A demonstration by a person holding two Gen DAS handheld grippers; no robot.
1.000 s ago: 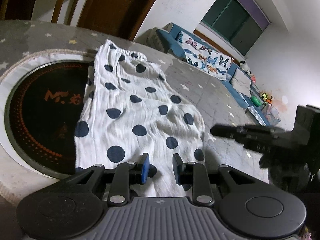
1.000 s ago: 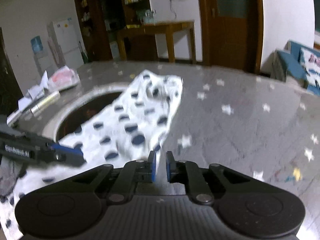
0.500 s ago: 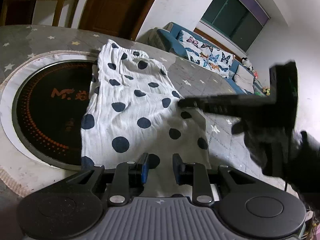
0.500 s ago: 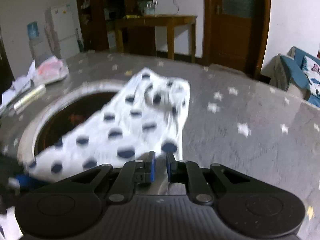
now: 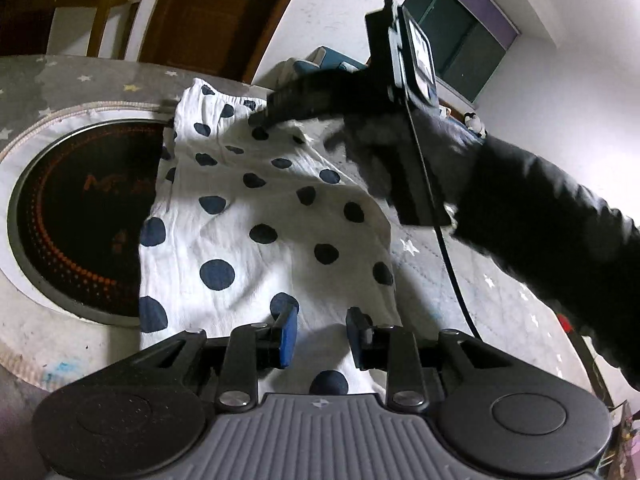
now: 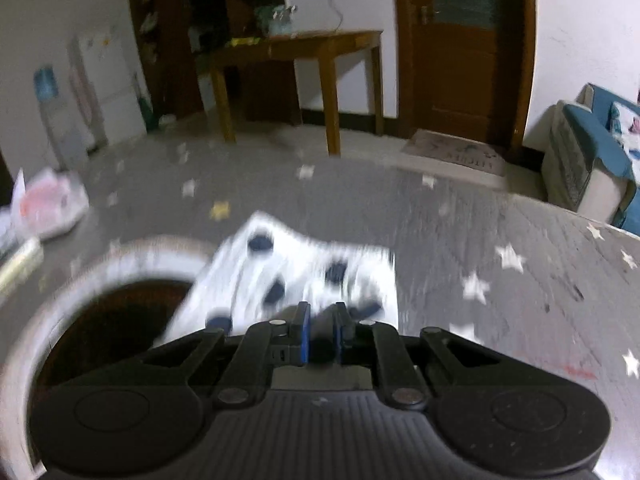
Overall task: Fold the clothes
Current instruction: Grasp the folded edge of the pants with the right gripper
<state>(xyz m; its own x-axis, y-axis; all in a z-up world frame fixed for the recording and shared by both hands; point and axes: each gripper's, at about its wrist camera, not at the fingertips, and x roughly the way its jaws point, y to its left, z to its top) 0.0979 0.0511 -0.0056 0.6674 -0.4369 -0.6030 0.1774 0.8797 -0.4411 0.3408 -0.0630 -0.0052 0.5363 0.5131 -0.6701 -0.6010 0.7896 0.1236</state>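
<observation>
A white garment with dark blue polka dots (image 5: 256, 216) lies flat on the grey star-patterned table cover (image 5: 460, 288). My left gripper (image 5: 320, 332) is open and hovers over the garment's near edge, holding nothing. My right gripper shows in the left wrist view (image 5: 260, 120) reaching over the garment's far end by the elastic waistband. In the right wrist view the right gripper (image 6: 320, 334) has its jaws a small gap apart over the blurred garment (image 6: 288, 280); nothing is clamped between them.
A round black cooktop with a white rim (image 5: 76, 216) is set in the table, partly under the garment's left side. A plastic bag (image 6: 48, 204) lies at the table's far left. A wooden table (image 6: 296, 64) and a blue sofa (image 6: 600, 152) stand beyond.
My right gripper has swept from beside the garment's near right edge up and across to its far waistband end. My left gripper has stayed over the near edge, open.
</observation>
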